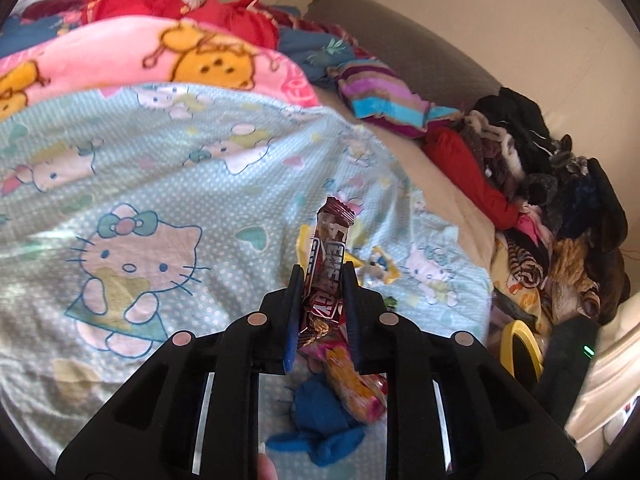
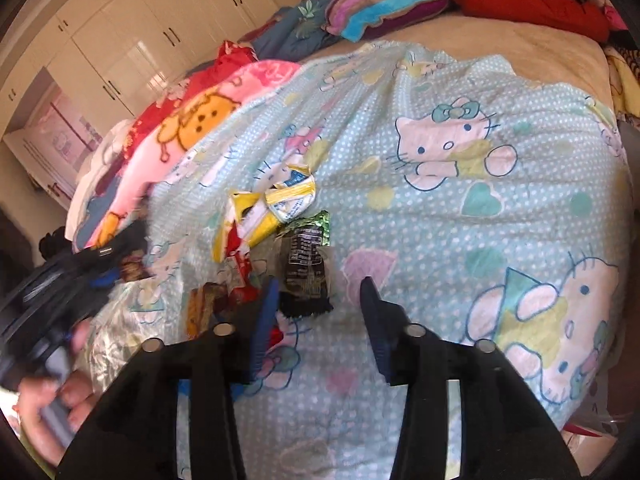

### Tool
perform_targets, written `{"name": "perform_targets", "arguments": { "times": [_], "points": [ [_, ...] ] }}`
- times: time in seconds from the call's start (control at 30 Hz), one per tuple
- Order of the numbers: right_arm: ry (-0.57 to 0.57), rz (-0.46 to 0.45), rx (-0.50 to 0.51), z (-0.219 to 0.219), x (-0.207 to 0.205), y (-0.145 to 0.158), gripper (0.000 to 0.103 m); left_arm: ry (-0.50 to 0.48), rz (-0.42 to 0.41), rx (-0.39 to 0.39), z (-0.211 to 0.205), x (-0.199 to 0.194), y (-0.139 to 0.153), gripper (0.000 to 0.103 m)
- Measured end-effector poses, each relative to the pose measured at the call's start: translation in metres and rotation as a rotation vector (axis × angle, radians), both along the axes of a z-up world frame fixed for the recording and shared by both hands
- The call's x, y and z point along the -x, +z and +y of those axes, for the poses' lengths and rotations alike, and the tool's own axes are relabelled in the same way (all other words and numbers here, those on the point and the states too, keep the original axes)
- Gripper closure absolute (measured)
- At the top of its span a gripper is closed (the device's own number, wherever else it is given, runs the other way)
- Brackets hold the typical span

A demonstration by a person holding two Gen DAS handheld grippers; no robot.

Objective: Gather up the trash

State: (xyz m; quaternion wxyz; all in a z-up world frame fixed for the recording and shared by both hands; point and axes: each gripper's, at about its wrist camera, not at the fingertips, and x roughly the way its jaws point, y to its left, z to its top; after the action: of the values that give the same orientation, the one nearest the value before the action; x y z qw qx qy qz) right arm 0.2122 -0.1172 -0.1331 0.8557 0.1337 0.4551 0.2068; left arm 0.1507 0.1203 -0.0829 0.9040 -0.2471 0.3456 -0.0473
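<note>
Wrapper (image 1: 326, 276) of brown foil, printed "ENERGY", stands clamped between the pads of the left gripper (image 1: 322, 280), held at its lower half with the crimped top end projecting free beyond the fingertips, clear of the bedspread (image 1: 140, 168). Judged light, thin and crinkly; the foil face is likely slippery, so a hold across the flat middle, as here, looks sounder than one at the crimped end. Directly beneath the left jaws lie an orange-and-pink wrapper (image 1: 356, 392) and a blue crumpled item (image 1: 320, 424) whose nature cannot be determined. Right gripper (image 2: 318, 300) is spread wide and holds nothing; its fingers sit low over the bedspread. Between the fingertips and just ahead of them lies a black wrapper (image 2: 306, 276) with a green crimped end, flat on the cloth, and not touched by either pad as far as can be seen. It appears equally light and limp; a pinch across its width should serve, though soft bedding underneath may get caught in with it. Beyond it and to the left rests a yellow-and-white wrapper (image 2: 276, 204), crumpled and standing proud of the cloth, easier to seize by a raised fold. Further red and brown scraps (image 2: 224, 296) lie just left of the left-hand finger. No trash container can be identified in either view.
</note>
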Motion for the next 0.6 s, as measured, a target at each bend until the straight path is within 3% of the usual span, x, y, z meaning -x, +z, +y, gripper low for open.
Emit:
{"name": "perform_targets", "arguments": {
  "times": [0.13, 0.2, 0.33, 0.6],
  "points": [
    [0.025, 0.034, 0.01, 0.014, -0.013, -0.01, 0.061, -0.021, -0.023, -0.015, -0.005, 0.015, 0.01, 0.089],
    [0.048, 0.045, -0.002, 0.019, -0.014, -0.013, 0.078, -0.026, -0.025, -0.021, -0.007, 0.022, 0.013, 0.089],
    [0.091, -0.016, 0.003, 0.024, 0.0, -0.004, 0.08, -0.035, -0.022, -0.031, -0.011, 0.029, 0.015, 0.089],
    [0.04, -0.078, -0.02, -0.004, 0.019, 0.024, 0.08, -0.071, -0.053, -0.032, -0.03, 0.032, 0.026, 0.089]
  ]
}}
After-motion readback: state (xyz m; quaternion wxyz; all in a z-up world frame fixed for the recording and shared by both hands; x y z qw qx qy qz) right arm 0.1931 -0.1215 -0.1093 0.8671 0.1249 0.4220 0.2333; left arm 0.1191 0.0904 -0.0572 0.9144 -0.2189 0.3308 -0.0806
